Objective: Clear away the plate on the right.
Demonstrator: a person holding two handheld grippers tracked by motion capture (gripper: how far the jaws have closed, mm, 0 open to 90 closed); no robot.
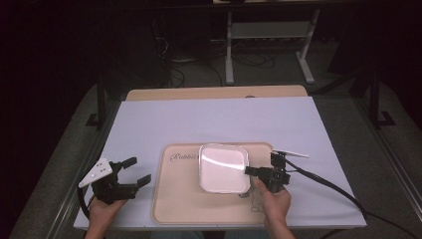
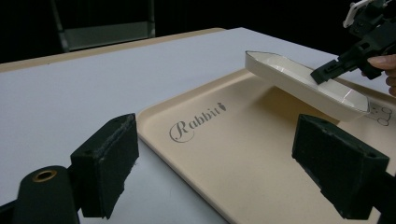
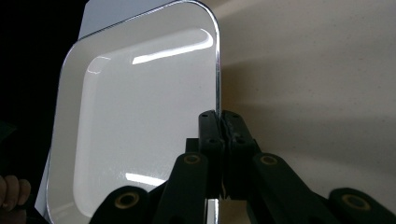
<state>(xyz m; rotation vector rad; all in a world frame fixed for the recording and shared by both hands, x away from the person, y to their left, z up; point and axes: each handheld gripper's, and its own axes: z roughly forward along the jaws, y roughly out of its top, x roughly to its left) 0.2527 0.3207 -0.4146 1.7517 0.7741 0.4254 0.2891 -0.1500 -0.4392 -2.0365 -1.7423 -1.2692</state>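
Bright counter in a dark room, with glare on the white dish.

From the high view, light falls from above onto the pale counter, while the floor and frames around it sink into near-black; the white dish is blown out to a pinkish sheen, its detail lost; the picture is soft and somewhat grainy. In the left gripper view the near jaws look slightly blurred, the tray sharper; a soft shadow lies under the tilted dish. In the right gripper view streaks of glare cross the dish, the left edge is black, and the background is perhaps out of focus.
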